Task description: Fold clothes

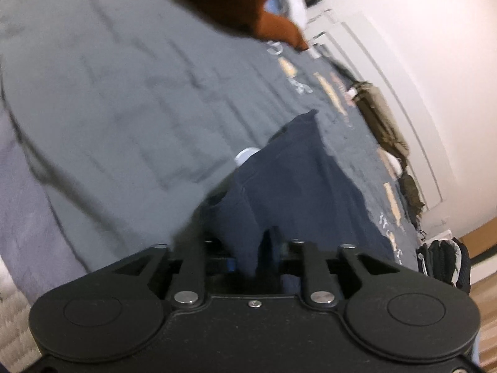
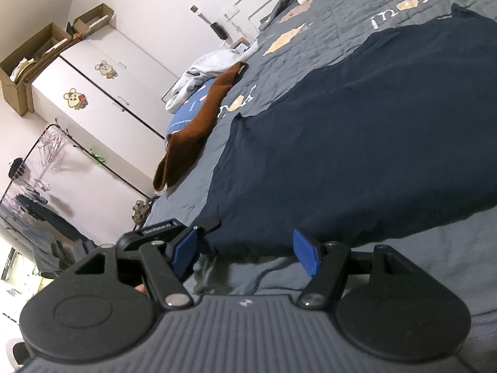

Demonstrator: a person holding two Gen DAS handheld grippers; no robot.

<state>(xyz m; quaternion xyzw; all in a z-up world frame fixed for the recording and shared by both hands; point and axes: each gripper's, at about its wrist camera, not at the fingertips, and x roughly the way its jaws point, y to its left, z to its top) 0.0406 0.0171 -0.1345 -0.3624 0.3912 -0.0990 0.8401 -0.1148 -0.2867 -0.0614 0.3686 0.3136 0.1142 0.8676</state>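
Nearest the lens in the left wrist view, the left gripper (image 1: 245, 248) sits at the bottom centre with a bunch of the navy garment (image 1: 292, 192) rising from between its fingers. Whether the pads press the cloth you cannot tell, because the fabric covers them.

In the right wrist view, the right gripper (image 2: 245, 253) is released. Its blue pads (image 2: 306, 256) stand wide apart above grey fabric (image 2: 435, 264) at the lower centre, with nothing between them.

The navy garment (image 2: 357, 130) lies spread across the centre and right of that frame on the patterned bedspread (image 2: 310, 31). A brown garment (image 2: 198, 124) lies to its left.

Procedure for the step in hand, judged as gathering an edge for a fold:
1. Confirm the left grip holds one layer edge, not a bunched wad.
2. Bring the right gripper onto the matching near edge before lifting.
3. Lift both edges together and keep the hem taut.

Limits of view:
- The left wrist view is motion-blurred, so the wrinkles in its grey cloth (image 1: 108, 93) are smeared.
- The garment's type and its far edges cannot be determined.
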